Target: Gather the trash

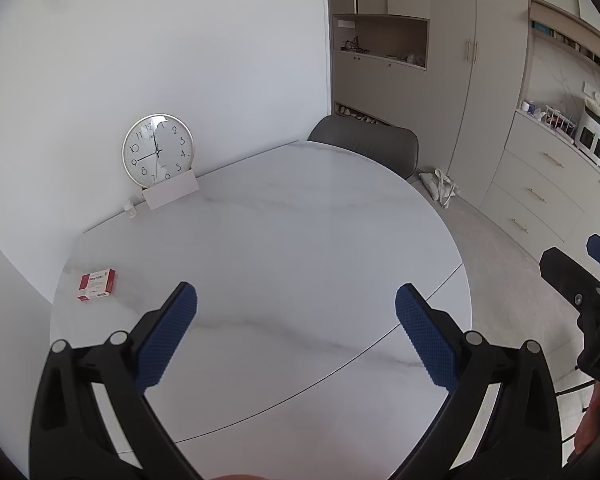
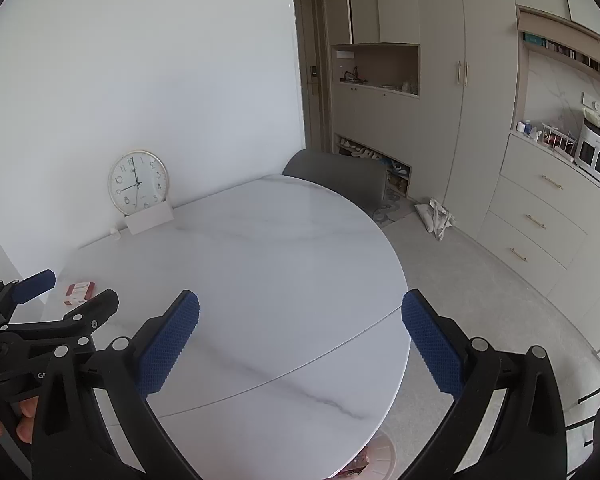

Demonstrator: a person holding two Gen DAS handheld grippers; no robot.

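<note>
A small red and white box (image 1: 97, 285) lies on the white marble table (image 1: 284, 240) near its left edge; it also shows in the right wrist view (image 2: 79, 292). My left gripper (image 1: 296, 300) is open and empty above the table's near side, with the box off to its left. My right gripper (image 2: 300, 308) is open and empty over the table's right edge. The left gripper also shows in the right wrist view (image 2: 66, 290), close to the box. A pink bin (image 2: 374, 460) with something in it peeks out below the table's edge.
A round wall clock (image 1: 158, 155) leans on the wall behind a white card (image 1: 171, 195) at the table's back. A grey chair (image 1: 366, 146) stands at the far side. A white bag (image 1: 440, 187) lies on the floor by the cabinets (image 1: 536, 196).
</note>
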